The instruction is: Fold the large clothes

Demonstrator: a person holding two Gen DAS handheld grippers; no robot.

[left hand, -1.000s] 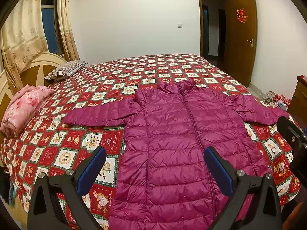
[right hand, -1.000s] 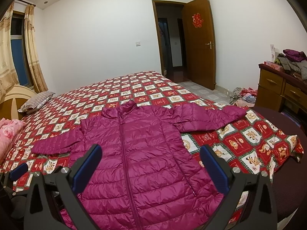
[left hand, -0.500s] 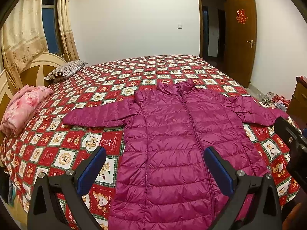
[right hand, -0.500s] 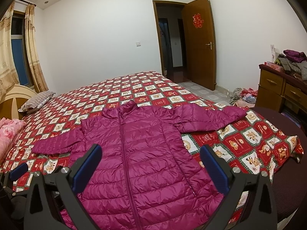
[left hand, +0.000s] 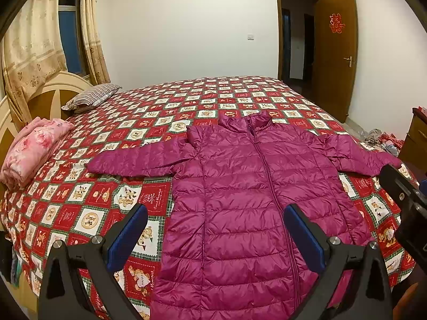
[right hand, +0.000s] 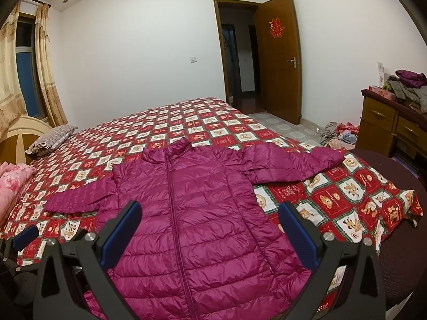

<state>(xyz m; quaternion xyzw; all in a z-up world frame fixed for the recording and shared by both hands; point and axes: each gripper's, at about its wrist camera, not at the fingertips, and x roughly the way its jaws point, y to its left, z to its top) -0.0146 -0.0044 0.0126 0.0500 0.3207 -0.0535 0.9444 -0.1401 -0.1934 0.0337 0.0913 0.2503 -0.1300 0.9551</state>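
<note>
A magenta quilted down jacket (left hand: 240, 192) (right hand: 192, 202) lies flat and zipped on the bed, front up, collar far from me, both sleeves spread out sideways. My left gripper (left hand: 214, 214) hovers open above its lower left part, nothing between the blue pads. My right gripper (right hand: 209, 212) is likewise open over the jacket's lower middle. The right gripper's body shows at the right edge of the left wrist view, and a left fingertip (right hand: 25, 233) pokes in at the lower left of the right wrist view.
The bed has a red and white checked bedspread (left hand: 80, 208) (right hand: 360, 200). A folded pink blanket (left hand: 32, 149) and a striped pillow (left hand: 90, 97) lie at the headboard side. A wooden dresser (right hand: 387, 125) with piled clothes stands right, loose clothes (right hand: 339, 133) lie on the floor, and the door (right hand: 277, 61) is open.
Both views have drifted very slightly; the jacket and both open grippers stay as they were.
</note>
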